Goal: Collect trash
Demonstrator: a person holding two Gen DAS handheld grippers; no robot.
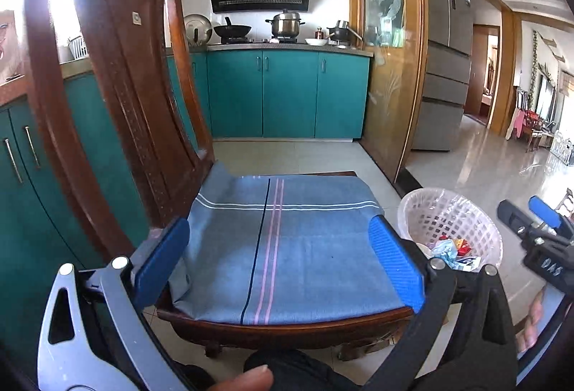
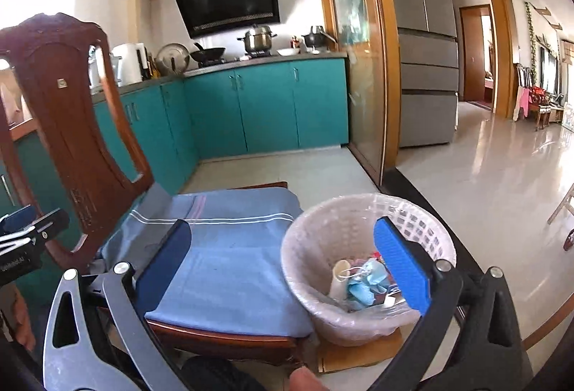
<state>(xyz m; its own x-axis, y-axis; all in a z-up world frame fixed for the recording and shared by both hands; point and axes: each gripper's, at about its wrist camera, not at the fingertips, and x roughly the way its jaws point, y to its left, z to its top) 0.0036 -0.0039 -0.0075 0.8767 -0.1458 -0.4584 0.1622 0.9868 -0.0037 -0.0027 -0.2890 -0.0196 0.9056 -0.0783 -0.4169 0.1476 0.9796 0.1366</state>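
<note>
A white mesh waste basket (image 2: 323, 233) with a clear liner stands on the floor right of a wooden chair. In it lie trash pieces (image 2: 362, 283): blue face masks, a white cup, coloured wrappers. It also shows in the left wrist view (image 1: 448, 215). My left gripper (image 1: 280, 262) is open and empty above the chair's blue cloth seat (image 1: 305, 247). My right gripper (image 2: 283, 265) is open and empty, its right finger over the basket, its left over the seat (image 2: 229, 269). The right gripper shows at the left view's right edge (image 1: 538, 222).
The chair's carved wooden back (image 1: 118, 75) rises at left. Teal kitchen cabinets (image 1: 287, 93) and a stove with pots stand behind. A glass sliding door (image 1: 391, 68) and a grey fridge (image 2: 427, 43) are at right. A cardboard piece (image 2: 358, 351) lies under the basket.
</note>
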